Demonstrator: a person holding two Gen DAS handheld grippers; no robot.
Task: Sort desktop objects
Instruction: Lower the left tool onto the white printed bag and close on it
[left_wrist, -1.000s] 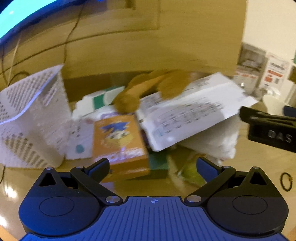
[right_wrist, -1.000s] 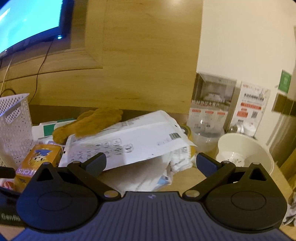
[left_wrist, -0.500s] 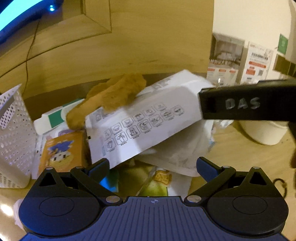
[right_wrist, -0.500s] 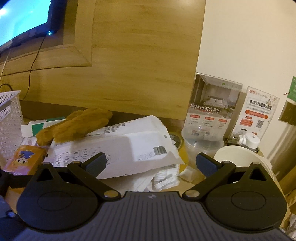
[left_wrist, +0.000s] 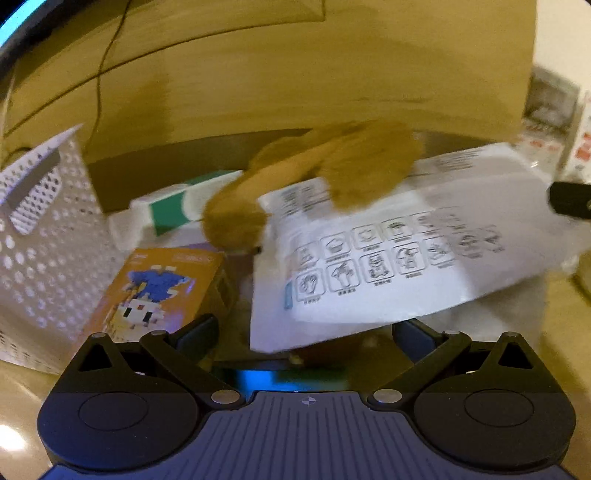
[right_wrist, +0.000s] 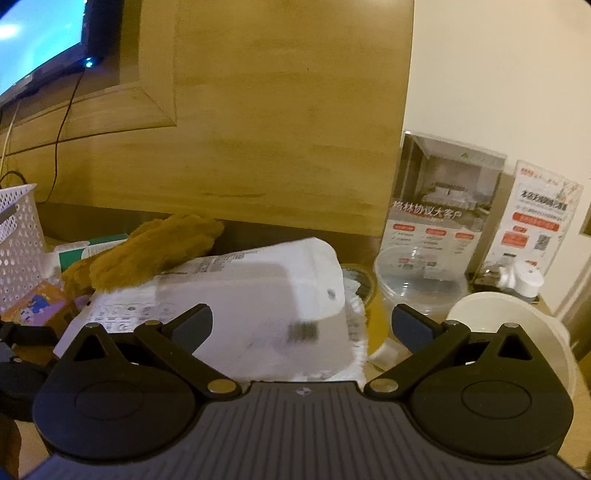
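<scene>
Desk (left_wrist: 546, 306): wooden, crowded across the middle of both views; the sorting looks barely begun, with everything heaped in one pile.
Basket (left_wrist: 44, 251): white, perforated, at the left edge of the left view; likely the bin for sorted things, nothing visible in it from here.
Packet (left_wrist: 406, 258): big white printed pouch, centre right, lying tilted on top of the heap. Risk: it is slack and overhangs, so a pinch at one corner may let it fold, slide off, and drag what rests on it.
Plush (left_wrist: 332, 177): brown furry piece, upper centre, draped over the packet's far edge. Risk: lifting the packet would probably tip it off the back.
Box (left_wrist: 155, 291): orange, with a blue pixel figure, lower left, just beside the basket. Risk: a fingertip swinging in could knock it flat.
Tub (right_wrist: 417, 284): clear plastic, right of centre in the right view, near the packet's end; a sweeping packet may shove it.
Left gripper (left_wrist: 306, 334): jaws spread, grasping nothing, low at the packet's near edge; view blurred.
Right gripper (right_wrist: 301, 326): jaws spread, empty, facing the packet's barcode end.
</scene>
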